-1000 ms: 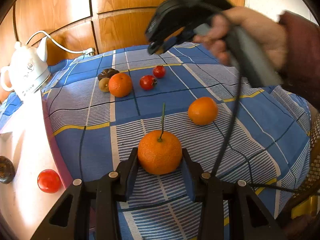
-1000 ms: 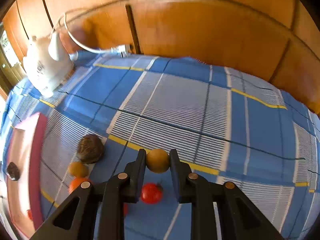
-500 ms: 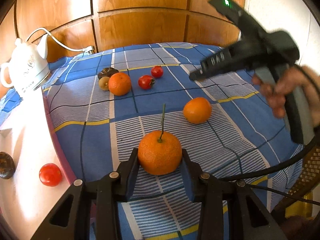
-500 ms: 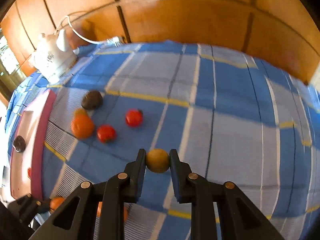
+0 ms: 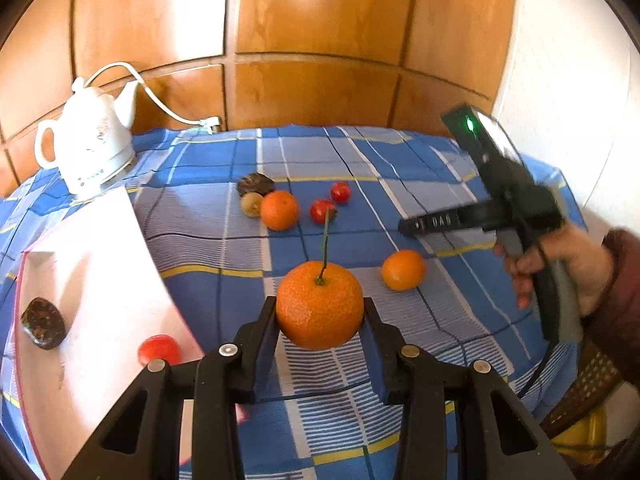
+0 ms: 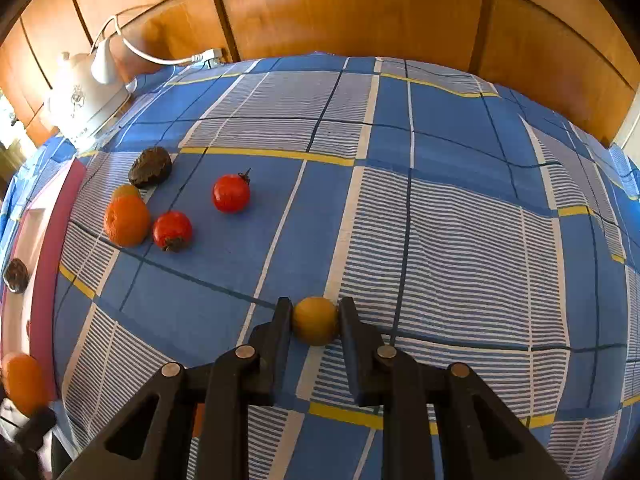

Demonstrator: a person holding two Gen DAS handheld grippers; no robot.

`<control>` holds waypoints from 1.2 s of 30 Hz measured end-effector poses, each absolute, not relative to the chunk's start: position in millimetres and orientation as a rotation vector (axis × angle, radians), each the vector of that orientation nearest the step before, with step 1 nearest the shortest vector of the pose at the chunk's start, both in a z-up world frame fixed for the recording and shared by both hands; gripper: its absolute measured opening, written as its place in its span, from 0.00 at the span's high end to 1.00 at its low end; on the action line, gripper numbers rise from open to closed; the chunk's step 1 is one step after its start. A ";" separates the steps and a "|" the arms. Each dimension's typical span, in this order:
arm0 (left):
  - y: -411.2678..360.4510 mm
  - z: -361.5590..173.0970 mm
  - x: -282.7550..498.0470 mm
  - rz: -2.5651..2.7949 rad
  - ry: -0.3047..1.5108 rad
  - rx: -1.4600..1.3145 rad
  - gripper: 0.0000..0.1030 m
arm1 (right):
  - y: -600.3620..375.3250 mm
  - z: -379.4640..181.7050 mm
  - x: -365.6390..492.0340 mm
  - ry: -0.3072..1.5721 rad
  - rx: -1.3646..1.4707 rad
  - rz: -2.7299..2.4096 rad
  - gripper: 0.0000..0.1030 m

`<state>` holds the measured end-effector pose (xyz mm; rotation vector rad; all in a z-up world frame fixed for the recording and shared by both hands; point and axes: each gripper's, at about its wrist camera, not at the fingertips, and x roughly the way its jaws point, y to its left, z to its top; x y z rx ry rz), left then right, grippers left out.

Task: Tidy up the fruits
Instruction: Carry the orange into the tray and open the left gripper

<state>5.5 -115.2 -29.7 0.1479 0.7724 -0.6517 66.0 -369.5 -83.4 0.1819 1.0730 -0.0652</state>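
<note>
Our left claw (image 5: 320,322) pinches a big orange (image 5: 320,305) from both sides. The orange is round, so it has no long side, but its thin green stem (image 5: 325,240) sticks straight up. It hangs above the blue checked cloth (image 5: 224,300) on the bench, right next to the white tray (image 5: 92,264).

Our right claw (image 6: 315,322) is pressed together on a small yellow fruit (image 6: 315,320). That fruit is round too, and we cannot tell which way it points. It sits low over the cloth, near a white stripe.

The left view shows things the right view does not. We see our right hand (image 5: 560,264) and its dark red sleeve (image 5: 624,300) holding the black tool. We see inside the tray: a dark brown fruit (image 5: 43,323) and a red tomato (image 5: 159,350) lie there, apart from each other. We also see a small orange (image 5: 403,270) alone on the cloth.

The right view shows the far group better. A dark bumpy fruit (image 6: 150,167), a little yellow-green fruit (image 6: 126,191) and an orange (image 6: 127,220) sit close together. Two tomatoes (image 6: 172,231) lie beside them; the nearer one points its dry stem end toward us, and the far tomato (image 6: 231,193) points its stem up and to the right. The tray's pink edge (image 6: 50,248) shows at the left.

Both views show the white kettle (image 5: 90,148) at the back corner with its white cord (image 5: 160,100).
</note>
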 end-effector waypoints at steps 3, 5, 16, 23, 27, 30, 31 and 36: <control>-100.7 -18.0 9.5 -0.624 0.762 0.100 0.62 | -370.1 -85.0 65.7 1.070 0.195 -0.069 0.76; -86.6 -8.3 13.3 -0.598 0.750 0.059 0.62 | -369.4 -85.6 65.3 1.065 0.193 -0.074 0.76; 14.1 4.7 51.4 -0.272 0.741 -0.079 0.62 | -362.5 -85.1 60.1 1.037 0.152 -0.077 0.76; 58.4 -25.1 71.1 -0.088 0.813 -0.074 0.62 | -360.9 -84.7 59.4 1.035 0.148 -0.081 0.76; 66.4 -37.6 75.6 -0.044 0.833 -0.051 0.61 | -360.4 -84.5 59.7 1.036 0.147 -0.081 0.76; 66.5 -46.2 78.0 -0.025 0.851 -0.040 0.61 | -359.5 -84.3 59.9 1.036 0.144 -0.084 0.76; 66.2 -47.2 75.7 -0.017 0.855 -0.036 0.61 | -359.5 -84.3 59.9 1.036 0.143 -0.085 0.76; 66.2 -53.1 72.0 0.000 0.859 -0.029 0.59 | -359.1 -84.2 59.8 1.036 0.143 -0.087 0.76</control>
